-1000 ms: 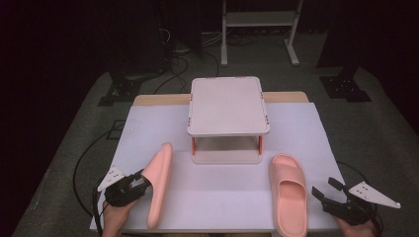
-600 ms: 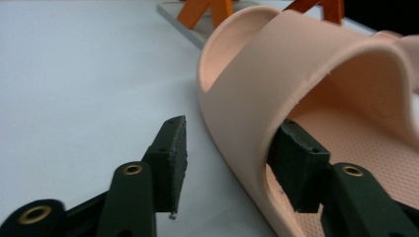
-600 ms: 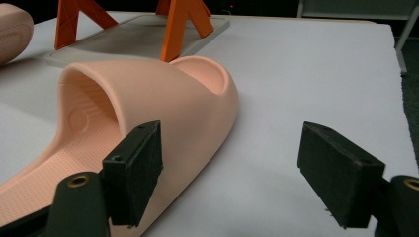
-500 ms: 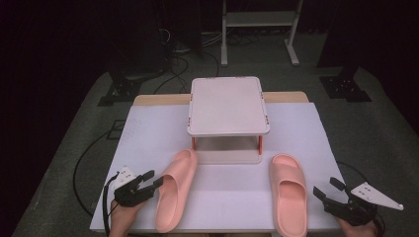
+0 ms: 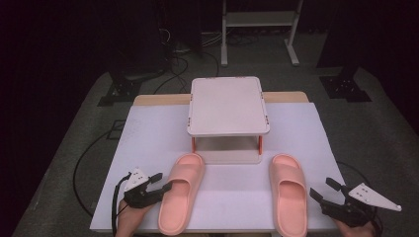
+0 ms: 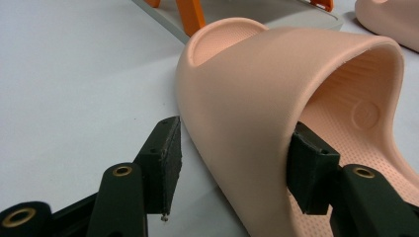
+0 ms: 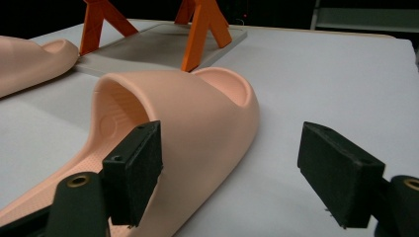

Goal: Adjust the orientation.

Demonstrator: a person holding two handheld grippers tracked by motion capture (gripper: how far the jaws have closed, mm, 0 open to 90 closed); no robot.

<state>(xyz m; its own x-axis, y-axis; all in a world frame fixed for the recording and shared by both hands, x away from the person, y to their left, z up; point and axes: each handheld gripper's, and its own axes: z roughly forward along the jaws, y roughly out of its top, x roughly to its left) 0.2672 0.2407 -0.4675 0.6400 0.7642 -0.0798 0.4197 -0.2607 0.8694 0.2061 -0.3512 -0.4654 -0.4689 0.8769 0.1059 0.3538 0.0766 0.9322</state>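
Left tongs (image 5: 160,186), jaws just opening, straddled the left slipper's (image 5: 181,190) strap unclamped, right tongs (image 5: 323,192) gaped wide beside the right slipper (image 5: 288,190), both slippers flat on the white surface (image 5: 148,138) before the little shelf (image 5: 228,106); foam likely light, squashy, best pinched at the strap.

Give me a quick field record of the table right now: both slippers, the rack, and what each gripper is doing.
surface: white sheet over the table
rack: small two-level shelf, pale top, orange legs, at the far middle
left slipper: flat, sole down, toe toward the shelf
right slipper: flat, sole down, toe toward the shelf
left gripper: jaws astride the left slipper's strap wall, one inside, one outside with a visible gap; they have just been opening
right gripper: open, beside the right slipper, holding nothing
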